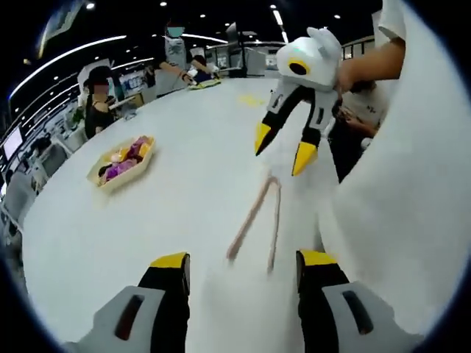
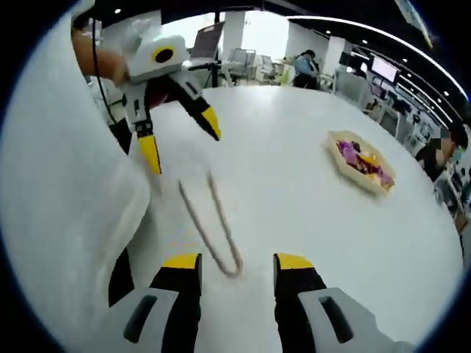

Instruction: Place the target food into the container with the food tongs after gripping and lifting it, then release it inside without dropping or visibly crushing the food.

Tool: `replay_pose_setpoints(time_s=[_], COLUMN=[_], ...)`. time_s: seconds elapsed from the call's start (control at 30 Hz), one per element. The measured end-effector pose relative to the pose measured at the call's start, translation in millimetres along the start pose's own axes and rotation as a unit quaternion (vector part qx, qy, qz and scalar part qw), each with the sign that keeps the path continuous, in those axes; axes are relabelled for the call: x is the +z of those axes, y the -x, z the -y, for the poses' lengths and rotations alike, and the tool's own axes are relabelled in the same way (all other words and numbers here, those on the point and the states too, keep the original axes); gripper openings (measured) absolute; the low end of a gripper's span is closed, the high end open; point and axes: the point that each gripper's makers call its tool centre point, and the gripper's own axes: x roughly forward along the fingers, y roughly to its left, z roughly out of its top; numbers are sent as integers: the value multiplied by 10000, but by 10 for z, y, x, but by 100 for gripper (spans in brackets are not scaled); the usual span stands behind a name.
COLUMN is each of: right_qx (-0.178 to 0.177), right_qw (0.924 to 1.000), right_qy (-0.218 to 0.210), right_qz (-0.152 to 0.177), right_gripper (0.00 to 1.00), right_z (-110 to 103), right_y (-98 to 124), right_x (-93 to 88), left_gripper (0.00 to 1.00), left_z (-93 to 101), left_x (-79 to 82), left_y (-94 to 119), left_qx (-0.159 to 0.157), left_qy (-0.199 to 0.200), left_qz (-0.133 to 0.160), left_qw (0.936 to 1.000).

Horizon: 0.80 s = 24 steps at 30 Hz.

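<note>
Tongs [image 1: 256, 218], pinkish and slender, lie flat on the white bench [image 1: 184, 147], their two arms joined at one end and spread toward the other. In the left gripper view the left hand-held gripper [image 1: 243, 268] rises from the lower edge with its yellow-tipped jaws set well apart and nothing between them; the open ends of the tongs lie just ahead of the gap. Beyond the tongs the right hand-held gripper [image 1: 281, 145] hangs above the bench, jaws spread, tips pointing down toward the joined end, held by a person's hand [image 1: 368, 62].

In the right gripper view the right hand-held gripper [image 2: 235, 268] likewise shows both jaws parted and empty, with the joined end of the tongs [image 2: 212, 224] lying close before them. The left hand-held gripper [image 2: 180, 136] appears at upper left over the bench [image 2: 294, 184], jaws apart, above the tongs' open ends.

Neither hand-held gripper touches the tongs. A shallow tan tray [image 1: 105, 179] holding purple and yellow food pieces [image 1: 125, 158] rests well apart from the tongs, toward the far side of the bench; the same tray [image 2: 352, 175] and food pieces [image 2: 362, 160] show at right in the right gripper view. People stand and sit at the far edge.
</note>
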Motion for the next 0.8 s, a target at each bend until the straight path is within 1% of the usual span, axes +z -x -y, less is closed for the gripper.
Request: replay_pose_setpoints(time_s=[0.03, 0.07, 0.1, 0.13, 0.17, 0.2, 0.23, 0.27, 0.3, 0.33, 0.37, 0.4, 0.43, 0.47, 0.5, 0.53, 0.57, 0.67, 0.7, 0.73, 0.77, 0.8], right_qx=[-156, -170, -171, -319, -306, -320, -424, -379, -438, -596, -591, -578, -616, -640, -634, -642, -649, -665, -674, -703, -761, -771], right_qw=[9991, 9978, 9970, 9930, 9912, 9901, 9861, 9846, 9812, 9792, 9775, 9769, 9734, 9692, 9675, 9681, 9684, 9695, 9698, 9700, 9706, 9704], right_qy=[-248, -422, -502, -735, -837, -897, -1111, -1211, -1379, -1185, -1198, -1233, -1407, -1467, -1505, -1494, -1477, -1310, -1256, -1234, -1176, -1150], right_qz=[310, 476, 560, 868, 982, 1029, 1162, 1200, 1281, 1532, 1633, 1648, 1699, 1869, 1931, 1904, 1903, 1960, 1977, 1973, 1956, 1977], right_gripper=[40, 41, 43, 46, 49, 53, 54, 53, 52, 53, 54, 54, 59, 64, 68, 74, 78, 88, 90, 92, 92, 93], right_z=[53, 65, 67, 131, 137, 147, 192, 191, 210, 263, 268, 269, 286, 310, 318, 325, 324, 327, 338, 352, 395, 412], right_y=[52, 84, 103, 183, 208, 220, 276, 296, 334, 391, 419, 429, 468, 510, 535, 567, 578, 653, 664, 666, 688, 694], right_x=[97, 151, 179, 283, 323, 340, 399, 423, 460, 555, 592, 599, 617, 681, 707, 714, 720, 762, 763, 761, 741, 738], left_gripper=[61, 64, 66, 69, 73, 76, 79, 83, 85, 87, 90, 92, 94, 97, 99, 99, 99, 99, 99, 99, 99, 99], left_z=[-44, -52, -58, -113, -134, -142, -165, -169, -167, -178, -185, -186, -184, -187, -192, -180, -169, -131, -125, -122, -90, -75], left_x=[41, 83, 106, 234, 276, 294, 378, 421, 470, 537, 576, 602, 620, 636, 654, 658, 670, 727, 749, 759, 772, 773], left_y=[45, 68, 82, 160, 190, 205, 270, 300, 328, 379, 411, 438, 475, 497, 526, 544, 562, 614, 636, 645, 690, 706], left_qx=[166, 223, 249, 436, 510, 541, 655, 684, 691, 766, 814, 846, 873, 906, 985, 1001, 1013, 1219, 1309, 1356, 1565, 1634], left_qy=[104, 278, 388, 736, 871, 926, 1099, 1186, 1263, 1320, 1377, 1484, 1614, 1682, 1784, 1798, 1795, 1880, 1894, 1892, 1942, 2012], left_qz=[92, 197, 258, 570, 664, 696, 831, 903, 1002, 1139, 1233, 1303, 1347, 1397, 1455, 1443, 1461, 1563, 1624, 1654, 1705, 1725], left_qw=[9998, 9992, 9986, 9947, 9927, 9918, 9883, 9865, 9845, 9817, 9794, 9766, 9737, 9716, 9681, 9679, 9676, 9620, 9595, 9584, 9533, 9503])
